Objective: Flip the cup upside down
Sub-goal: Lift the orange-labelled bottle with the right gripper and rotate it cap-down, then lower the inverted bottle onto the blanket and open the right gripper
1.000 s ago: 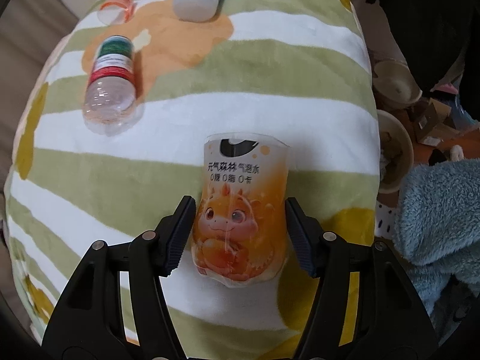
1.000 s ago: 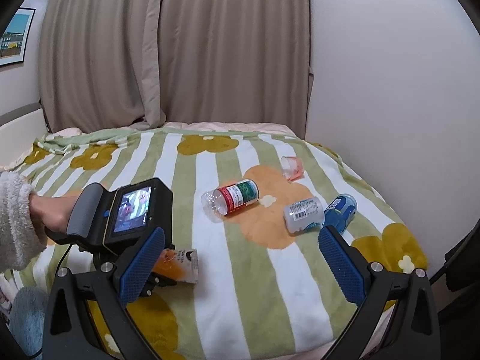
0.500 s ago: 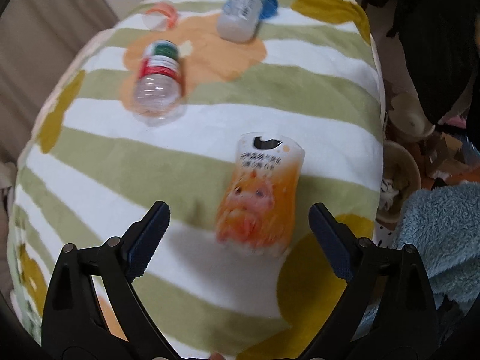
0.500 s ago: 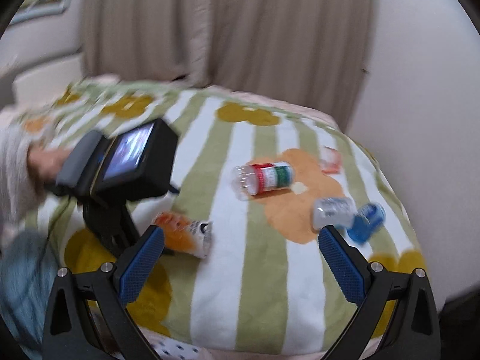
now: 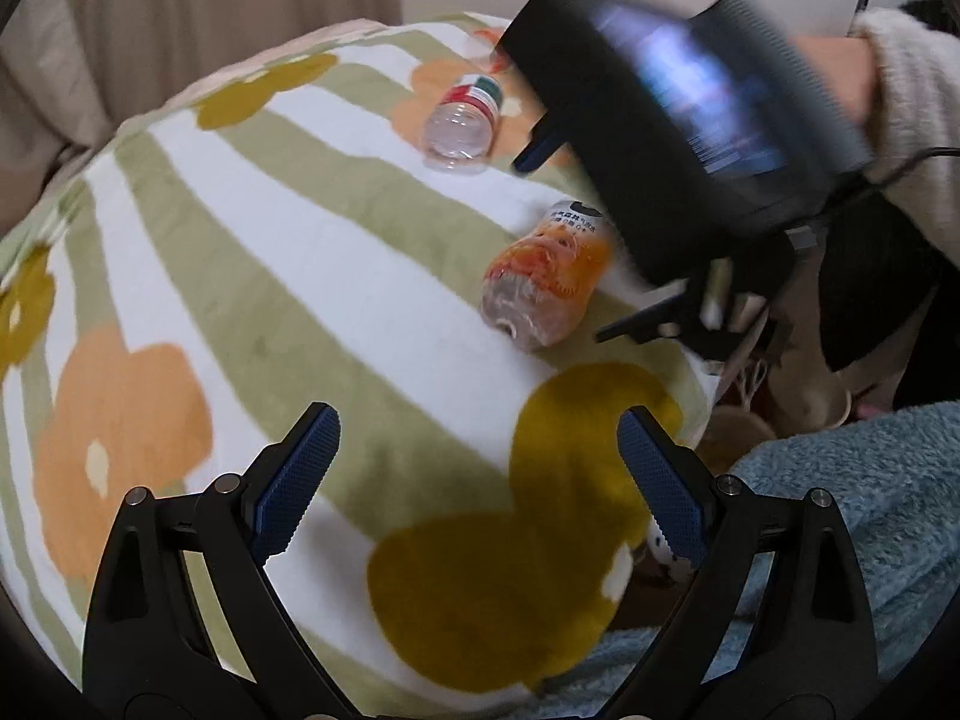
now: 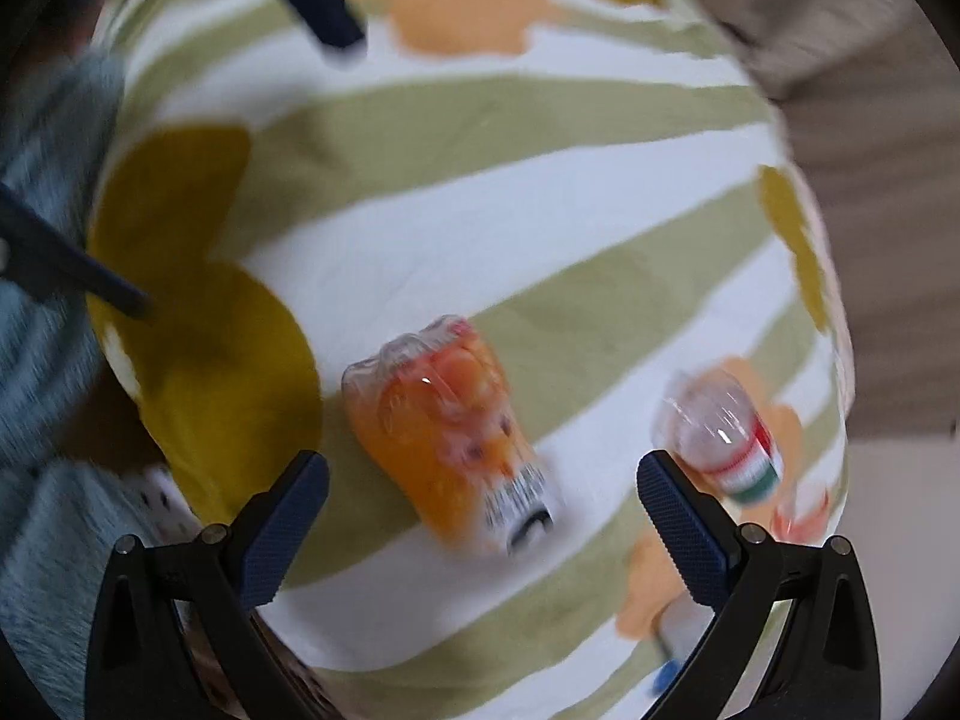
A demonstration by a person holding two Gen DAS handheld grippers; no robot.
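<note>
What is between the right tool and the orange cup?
Nothing visible. The orange cup lies on its side on the blanket, just ahead of the open right tool. The clear bottle lies off to the side.

Home bedroom, blanket-covered bed point(image 5: 336, 276), curtains point(image 5: 198, 6)

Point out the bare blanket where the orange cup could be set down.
Free: the striped stretch left of the orange cup, toward the orange flower, and the yellow flower before the left gripper. Crowded: around the clear bottle and right gripper.
</note>
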